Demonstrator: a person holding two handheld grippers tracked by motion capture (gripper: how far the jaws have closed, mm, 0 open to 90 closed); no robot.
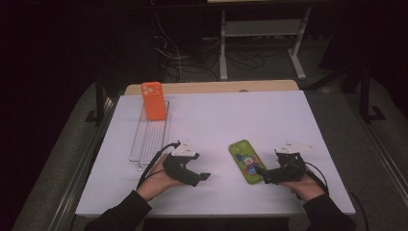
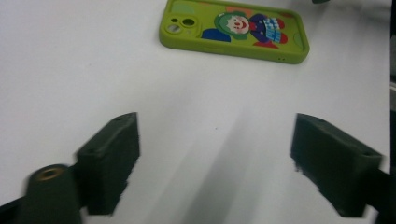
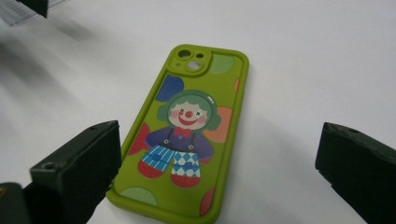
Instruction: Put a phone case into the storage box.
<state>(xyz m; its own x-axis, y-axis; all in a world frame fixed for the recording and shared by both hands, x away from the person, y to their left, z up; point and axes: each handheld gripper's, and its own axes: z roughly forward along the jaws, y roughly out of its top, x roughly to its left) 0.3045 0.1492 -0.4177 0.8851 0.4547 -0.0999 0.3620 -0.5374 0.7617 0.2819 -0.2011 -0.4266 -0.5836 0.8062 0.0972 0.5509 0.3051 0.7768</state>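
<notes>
A green phone case (image 1: 247,161) with a clown picture lies flat, back up, on the white table (image 1: 211,120), right of centre. My right gripper (image 1: 267,176) is open at the case's near right corner. In the right gripper view the green case (image 3: 187,135) lies ahead between the wide-apart jaws, its near-left corner beside the left jaw, and the right gripper (image 3: 219,133) holds nothing. My left gripper (image 1: 201,178) rests open to the left of the case. From there the green case (image 2: 233,30) lies farther off, and the left gripper (image 2: 215,140) is empty over bare table.
An orange phone case (image 1: 154,101) stands upright at the far end of a wire rack (image 1: 151,137) on the table's left side. A wooden board (image 1: 211,87) edges the table's far side. Cables and a metal frame (image 1: 262,38) lie on the floor beyond.
</notes>
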